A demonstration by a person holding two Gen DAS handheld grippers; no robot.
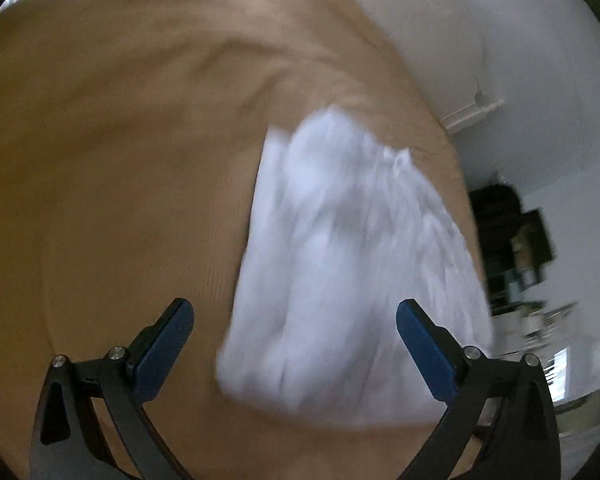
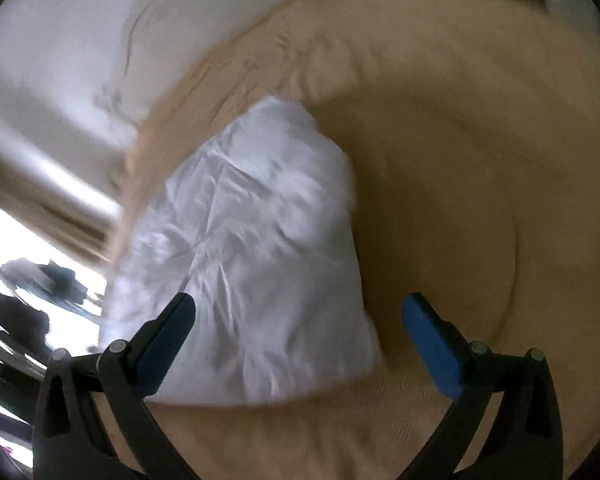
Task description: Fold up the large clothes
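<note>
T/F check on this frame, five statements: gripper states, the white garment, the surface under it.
1. The left gripper is open and holds nothing. True.
2. The right gripper is shut on the cloth. False: its fingers stand wide apart, holding nothing.
3. The crumpled white fabric garment lies on a tan bed cover. True.
4. The garment is spread out flat at full length. False: it is bunched in a compact, wrinkled bundle.
5. The cover under the garment is dark blue. False: it is tan; only the finger pads are blue.
</note>
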